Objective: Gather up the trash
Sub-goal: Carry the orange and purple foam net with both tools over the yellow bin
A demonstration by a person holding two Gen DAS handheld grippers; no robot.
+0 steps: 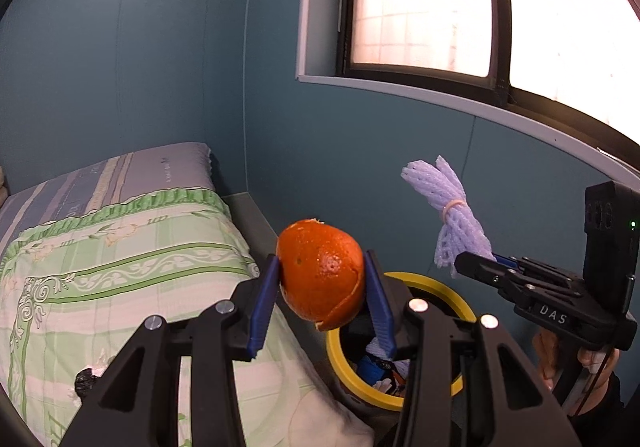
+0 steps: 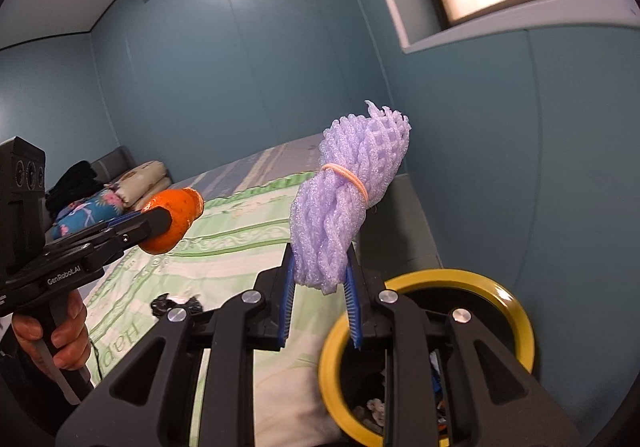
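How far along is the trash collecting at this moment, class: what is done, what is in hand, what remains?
Done: some rubbish already lies inside the yellow-rimmed bin. In hand: the left gripper grips an orange peel, and the right gripper clamps a purple foam net; both hang near the bin's opening. Left: dropping both in, and perhaps the small dark scrap on the bed.

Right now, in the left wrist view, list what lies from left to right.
Green floral quilt on the bed → orange peel clamped in the left gripper → bundled purple foam fruit net → black right gripper holding it.
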